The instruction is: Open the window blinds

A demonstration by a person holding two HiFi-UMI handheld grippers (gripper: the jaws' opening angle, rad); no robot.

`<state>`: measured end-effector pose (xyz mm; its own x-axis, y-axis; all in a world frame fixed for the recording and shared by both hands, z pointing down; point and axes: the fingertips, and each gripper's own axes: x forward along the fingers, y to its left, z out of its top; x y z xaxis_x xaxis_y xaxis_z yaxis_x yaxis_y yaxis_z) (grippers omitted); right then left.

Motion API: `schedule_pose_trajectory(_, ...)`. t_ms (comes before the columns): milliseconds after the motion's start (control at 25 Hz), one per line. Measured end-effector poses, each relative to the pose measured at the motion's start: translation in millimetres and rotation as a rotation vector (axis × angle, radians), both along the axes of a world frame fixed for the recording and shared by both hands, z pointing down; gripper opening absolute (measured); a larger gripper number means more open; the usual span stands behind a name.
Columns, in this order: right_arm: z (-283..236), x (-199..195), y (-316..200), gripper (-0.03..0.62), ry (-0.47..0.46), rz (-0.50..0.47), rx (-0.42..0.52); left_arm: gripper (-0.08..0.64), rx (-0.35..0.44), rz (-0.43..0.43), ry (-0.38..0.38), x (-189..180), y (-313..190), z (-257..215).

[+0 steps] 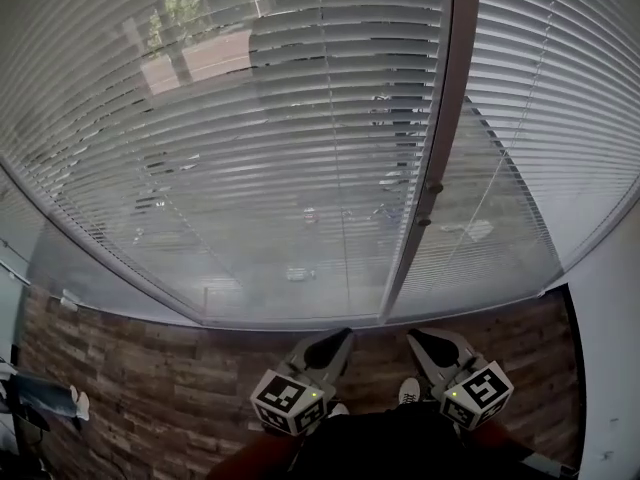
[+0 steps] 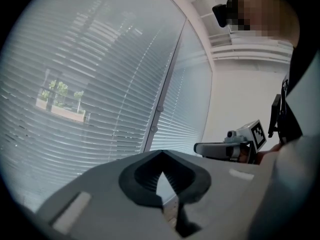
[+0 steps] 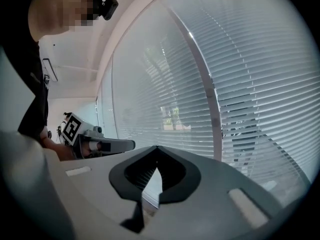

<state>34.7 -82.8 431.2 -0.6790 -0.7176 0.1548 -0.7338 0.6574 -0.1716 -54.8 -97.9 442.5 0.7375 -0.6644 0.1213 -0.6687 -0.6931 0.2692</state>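
Observation:
Pale slatted window blinds [image 1: 270, 148] hang lowered over the glass, their slats tilted enough that buildings and trees show through. A second blind panel [image 1: 545, 118] hangs right of a grey upright frame post [image 1: 447, 108]. A thin cord or wand [image 1: 510, 143] hangs slanting in front of the right panel. My left gripper [image 1: 340, 336] and right gripper [image 1: 415, 336] sit side by side low in the head view, short of the blinds and touching nothing. Each gripper view shows its own jaws, left [image 2: 161, 152] and right [image 3: 156, 148], with the tips meeting and nothing between them.
Dark wood-plank floor [image 1: 150, 388] runs below the window's lower edge. A white wall [image 1: 612, 318] closes the right side. Two small knobs [image 1: 430, 203] sit on the frame post. My white shoes [image 1: 409, 390] show between the grippers. Some blue objects [image 1: 40, 396] lie at the far left.

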Motion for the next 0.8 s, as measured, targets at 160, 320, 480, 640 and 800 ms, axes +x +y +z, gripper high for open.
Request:
schedule_pose_trajectory(160,-5.3,21.8,-3.7,0.026,-0.009,-0.026,0.007,0.001,0.010,-0.027,0.001,21.6,1.4,-6.4)
schedule_pose_trajectory(320,2.0,57.3,-23.7,0.026,-0.024,-0.053,0.002,0.000,0.008,-0.062,-0.002,55.8,-17.8,-1.3)
schedule_pose_trajectory(480,-2.9,90.0,-50.5,0.026,-0.034,-0.093,0.006,0.002,0.020,-0.118,-0.007,86.4,-43.5,-8.5)
schedule_pose_trajectory(640,-4.2,113.9,-64.6,0.026,-0.066,-0.128,0.018,0.001,0.038,-0.155,-0.014,110.2,-54.0,-13.8)
schedule_pose_trajectory(800,2.8,118.8,-64.3,0.026,-0.077,-0.151,-0.022,0.001,0.021,-0.196,-0.016,112.9,-48.1,-12.4)
